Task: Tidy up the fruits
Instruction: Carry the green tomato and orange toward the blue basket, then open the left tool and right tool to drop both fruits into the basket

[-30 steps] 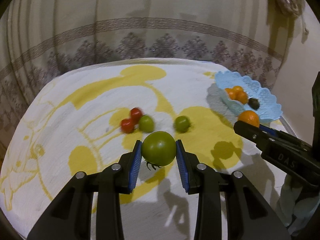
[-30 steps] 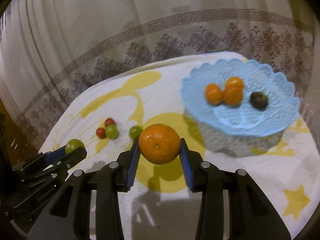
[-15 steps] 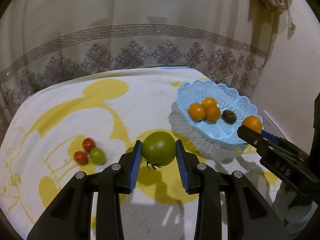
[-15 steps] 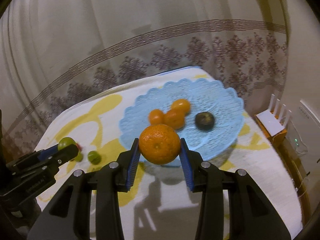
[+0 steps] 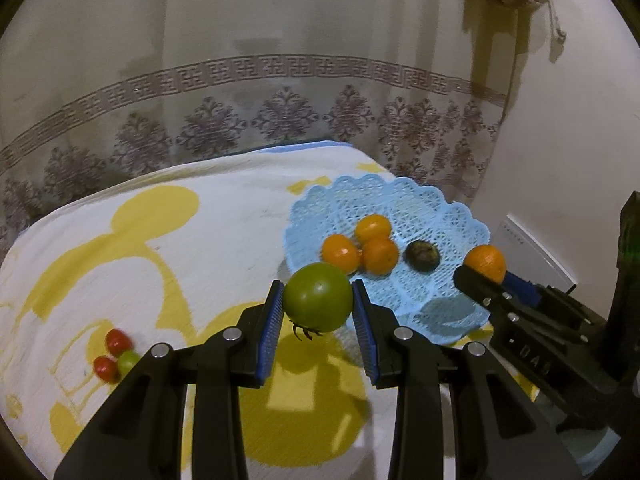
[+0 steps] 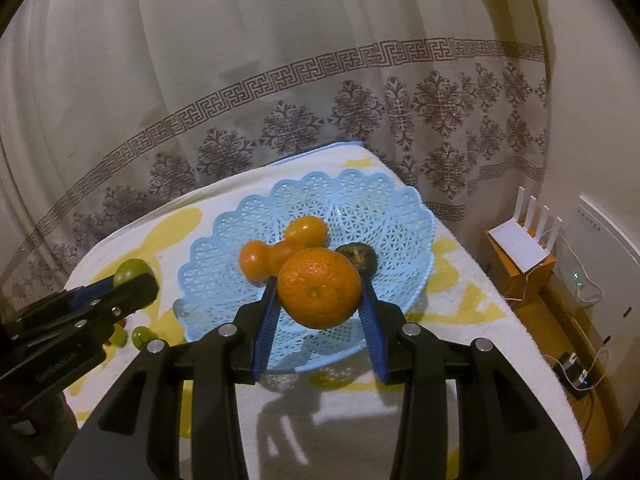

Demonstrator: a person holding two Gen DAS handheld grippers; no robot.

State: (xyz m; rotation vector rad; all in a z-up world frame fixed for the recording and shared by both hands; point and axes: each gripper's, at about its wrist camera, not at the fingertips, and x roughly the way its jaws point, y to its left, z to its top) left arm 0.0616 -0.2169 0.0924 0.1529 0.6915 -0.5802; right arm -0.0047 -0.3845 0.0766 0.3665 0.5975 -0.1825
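Observation:
My left gripper (image 5: pixel 318 309) is shut on a green tomato (image 5: pixel 318 297), held in the air just left of the blue lace basket (image 5: pixel 460 216). My right gripper (image 6: pixel 319 295) is shut on an orange (image 6: pixel 319 288), held over the near part of the basket (image 6: pixel 384 200). The basket holds three small oranges (image 5: pixel 374 255) and a dark fruit (image 5: pixel 422 255). In the left wrist view the right gripper (image 5: pixel 482 270) shows at the basket's right edge. In the right wrist view the left gripper (image 6: pixel 132 278) shows at the left with the green tomato (image 6: pixel 130 271).
Two red cherry tomatoes (image 5: pixel 113 354) and a small green one (image 5: pixel 128 361) lie on the white and yellow cloth (image 5: pixel 160 248). Another small green fruit (image 6: pixel 142 336) lies beside the basket. A patterned curtain hangs behind. A white router (image 6: pixel 524 242) stands on a box off the table's right.
Both grippers have moved right and toward the basket with their fruit. The right gripper's orange now hangs over the basket; the left one's tomato has reached its left rim.

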